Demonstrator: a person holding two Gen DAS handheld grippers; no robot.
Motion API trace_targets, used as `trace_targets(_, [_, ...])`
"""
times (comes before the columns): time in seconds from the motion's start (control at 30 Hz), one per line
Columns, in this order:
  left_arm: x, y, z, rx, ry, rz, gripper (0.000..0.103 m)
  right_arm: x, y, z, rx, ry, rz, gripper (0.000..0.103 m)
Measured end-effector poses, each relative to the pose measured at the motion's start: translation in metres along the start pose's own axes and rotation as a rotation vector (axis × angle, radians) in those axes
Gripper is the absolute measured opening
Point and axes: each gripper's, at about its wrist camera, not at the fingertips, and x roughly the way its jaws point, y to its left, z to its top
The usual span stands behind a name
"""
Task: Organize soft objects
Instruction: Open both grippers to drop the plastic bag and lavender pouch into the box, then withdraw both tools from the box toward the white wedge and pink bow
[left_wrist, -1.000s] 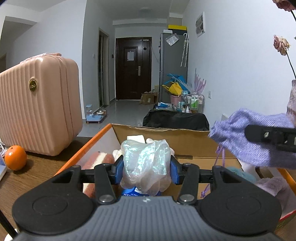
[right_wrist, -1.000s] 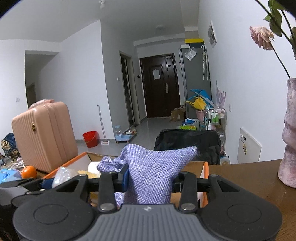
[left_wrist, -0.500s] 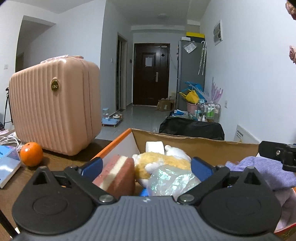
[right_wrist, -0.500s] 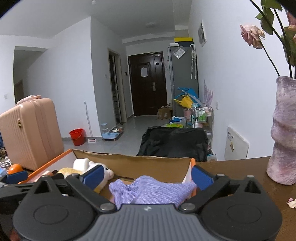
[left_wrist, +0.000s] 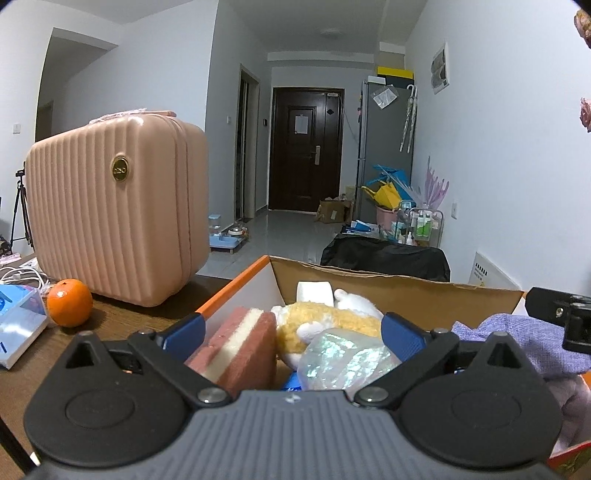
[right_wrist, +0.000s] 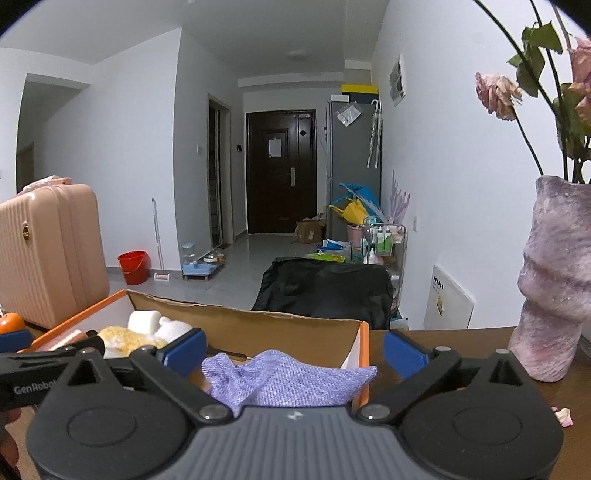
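Over the cardboard box (left_wrist: 399, 291) we have both grippers spread wide, nothing pinched. Left gripper (left_wrist: 291, 332) has just been opening: its blue pads stand either side of the crinkly plastic bag (left_wrist: 343, 362), not touching it; the bag lies in the box against the plush toy (left_wrist: 325, 321) and the pink-and-white sponge (left_wrist: 240, 350). Right gripper (right_wrist: 295, 349) has also just been opening; the purple cloth pouch (right_wrist: 288, 380) lies loose between its fingers, draped at the box's right end beside the orange-edged wall (right_wrist: 364, 354). One pad sits inside the box, the other outside over the wooden table (right_wrist: 443, 336).

Box rim runs close ahead of both tools; its far wall stands higher than the contents. Left of the box: pink suitcase (left_wrist: 114, 221) and orange (left_wrist: 69, 308), near the box corner. Right: textured vase (right_wrist: 554, 280) with wilted flowers, apart from the right fingers. Between the grippers, room is tight; the right tool's black edge (left_wrist: 554, 314) shows just beside the pouch.
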Motion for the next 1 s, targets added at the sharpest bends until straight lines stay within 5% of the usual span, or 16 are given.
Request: trace_targets(1.0, [-0.083, 0.043, -0.028, 0.013, -0.017, 0.013, 0.103, -0.107, 0.012, -0.033, -0.036, -0.074, -0.056, 0.103])
